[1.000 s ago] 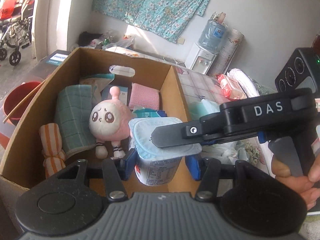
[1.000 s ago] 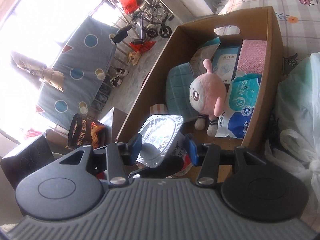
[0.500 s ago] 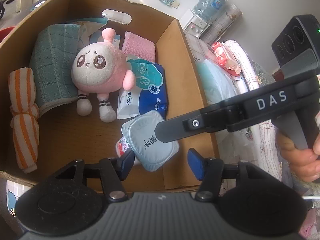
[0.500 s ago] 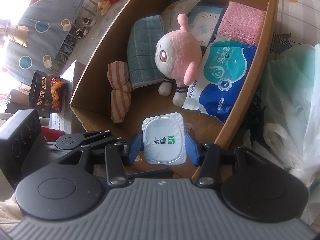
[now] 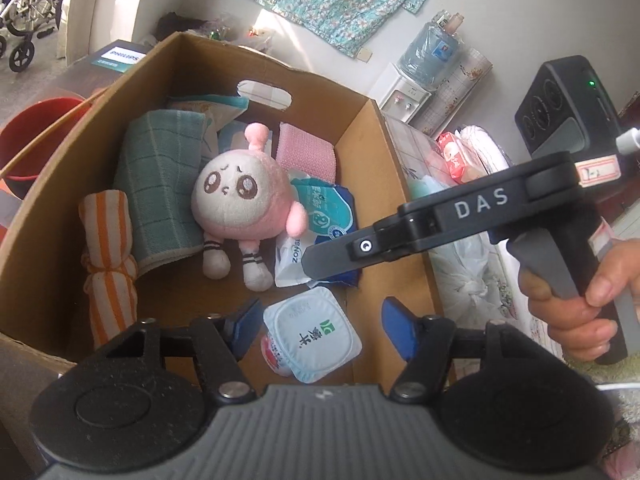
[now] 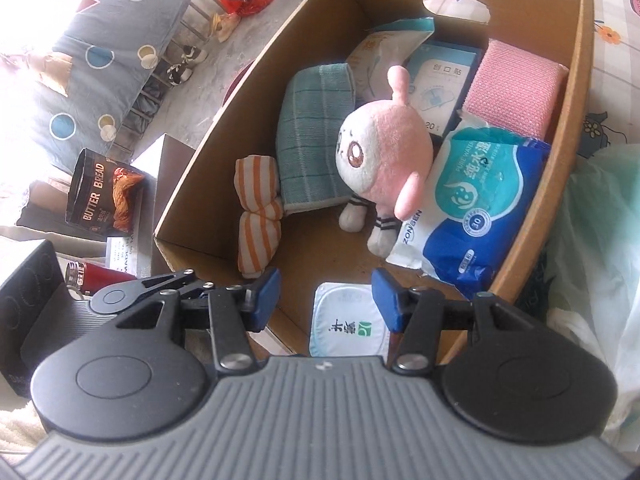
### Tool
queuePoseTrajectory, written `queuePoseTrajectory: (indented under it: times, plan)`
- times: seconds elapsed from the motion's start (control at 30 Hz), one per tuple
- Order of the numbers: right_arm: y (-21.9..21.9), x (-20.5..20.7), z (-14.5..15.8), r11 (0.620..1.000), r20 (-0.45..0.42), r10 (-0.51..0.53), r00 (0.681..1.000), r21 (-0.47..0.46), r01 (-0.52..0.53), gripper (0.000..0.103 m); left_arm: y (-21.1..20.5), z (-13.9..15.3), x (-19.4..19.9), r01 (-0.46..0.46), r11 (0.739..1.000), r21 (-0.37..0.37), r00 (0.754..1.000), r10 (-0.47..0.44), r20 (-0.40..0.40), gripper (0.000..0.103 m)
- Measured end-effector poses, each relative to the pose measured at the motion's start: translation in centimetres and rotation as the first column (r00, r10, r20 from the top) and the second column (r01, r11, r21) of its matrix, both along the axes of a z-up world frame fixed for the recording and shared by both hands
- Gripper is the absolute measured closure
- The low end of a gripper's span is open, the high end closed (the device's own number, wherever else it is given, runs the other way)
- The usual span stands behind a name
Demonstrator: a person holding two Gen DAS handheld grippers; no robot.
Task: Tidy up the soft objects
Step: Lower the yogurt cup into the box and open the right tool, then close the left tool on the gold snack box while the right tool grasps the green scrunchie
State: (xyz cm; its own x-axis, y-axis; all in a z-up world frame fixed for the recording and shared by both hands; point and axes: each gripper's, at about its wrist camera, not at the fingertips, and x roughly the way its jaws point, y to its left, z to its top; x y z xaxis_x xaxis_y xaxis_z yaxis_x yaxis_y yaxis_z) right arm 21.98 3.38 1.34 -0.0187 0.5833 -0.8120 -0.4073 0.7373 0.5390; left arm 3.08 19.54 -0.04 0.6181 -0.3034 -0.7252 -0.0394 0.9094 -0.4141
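Observation:
A white yogurt cup (image 5: 312, 336) (image 6: 348, 328) lies lid-up on the floor of the cardboard box (image 5: 368, 152) (image 6: 224, 128), at its near right corner. My left gripper (image 5: 320, 326) hangs over the cup with its jaws opening, and the blue pads stand clear of it. My right gripper (image 6: 326, 300) (image 5: 308, 266) hovers just above the cup, open and not pressing on it. Farther in lie a pink plush (image 5: 240, 196) (image 6: 380, 148), a blue wipes pack (image 5: 324, 208) (image 6: 480, 200), a green towel (image 5: 160, 180), a striped cloth roll (image 5: 108, 248) and a pink sponge (image 5: 306, 152).
Plastic bags (image 5: 468, 264) (image 6: 600, 220) crowd the box's right side. A red bucket (image 5: 36, 136) stands at the left and a bread bag (image 6: 104, 196) beside the box. A person's hand (image 5: 580, 312) grips the right gripper's handle.
The yogurt cup went from being carried between the grippers down onto the box floor. The left jaws spread off it. Both grippers sank toward the box's near corner.

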Motion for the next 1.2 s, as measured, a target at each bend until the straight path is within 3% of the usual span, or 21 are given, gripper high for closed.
queuePoseTrajectory:
  times: [0.2, 0.33, 0.47, 0.53, 0.77, 0.93, 1.07, 1.2]
  plan:
    - [4.0, 1.4, -3.4, 0.997, -0.108, 0.049, 0.993, 0.058, -0.043, 0.059, 2.5, 1.0, -1.7, -0.089, 0.994, 0.057, 0.996, 0.088, 0.023, 0.036]
    - [5.9, 1.7, -5.8, 0.994, -0.201, 0.100, 0.974, 0.056, -0.091, 0.058, 3.8, 1.0, -2.6, -0.127, 0.990, 0.056, 0.992, 0.126, 0.020, 0.036]
    - [5.6, 1.3, -6.6, 0.993, -0.242, 0.119, 0.963, 0.042, -0.112, 0.057, 4.6, 0.6, -2.8, -0.124, 0.992, 0.024, 0.992, 0.124, 0.000, 0.036]
    - [4.7, 1.2, -6.4, 0.993, -0.235, 0.118, 0.965, 0.040, -0.112, 0.057, 4.5, 0.4, -2.7, -0.110, 0.994, 0.003, 0.994, 0.110, -0.003, 0.036]
    - [2.3, 0.9, -5.5, 0.995, -0.221, 0.093, 0.971, 0.058, -0.082, 0.057, 3.0, 0.7, -2.2, -0.071, 0.997, 0.036, 0.997, 0.071, 0.018, 0.035]
    - [0.2, 1.4, -3.0, 0.987, -0.131, 0.013, 0.991, 0.163, 0.009, 0.056, 1.6, 1.3, -2.2, -0.048, 0.997, 0.053, 0.998, 0.046, 0.040, 0.033]
    - [-4.1, 0.2, 0.3, 0.937, -0.037, -0.115, 0.993, 0.329, 0.121, 0.045, 0.3, 2.0, -1.8, -0.031, 0.997, 0.067, 0.996, 0.026, 0.082, 0.028]
    - [-10.8, -3.1, 2.0, 0.866, 0.035, -0.264, 0.964, 0.447, 0.221, 0.035, -2.1, 2.3, 0.0, 0.025, 0.996, 0.080, 0.996, -0.031, 0.087, 0.027]
